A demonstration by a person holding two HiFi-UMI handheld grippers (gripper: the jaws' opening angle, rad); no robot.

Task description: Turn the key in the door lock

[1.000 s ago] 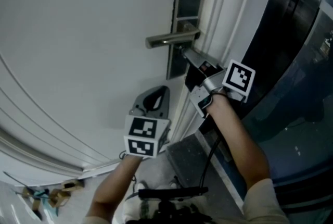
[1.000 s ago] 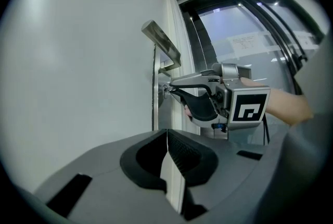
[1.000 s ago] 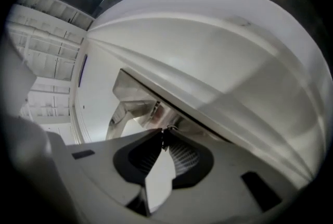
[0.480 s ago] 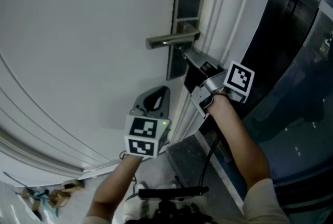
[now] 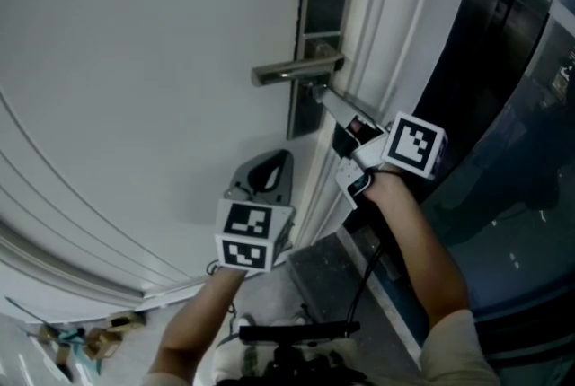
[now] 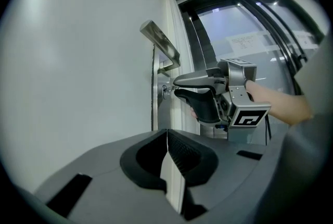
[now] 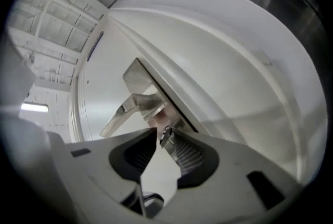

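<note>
Low on the left, my left gripper [image 5: 262,180] waits by the door [image 5: 135,61], jaws together on nothing. Right of it, under the handle [image 5: 292,67], the key [image 7: 166,137] sits in the lock between my right gripper's [image 6: 177,87] opening jaws. I judge it small, stiff and slick, so pinch its flat head

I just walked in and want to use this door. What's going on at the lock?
A person with a hand-held tool in each hand is working the key in the lock below the door handle. The right tool is at the key. Its jaws are opening with the key's head between their tips, so it looks to be letting go. The left tool is shut and empty, held off to the side and touching nothing on the door.
</note>
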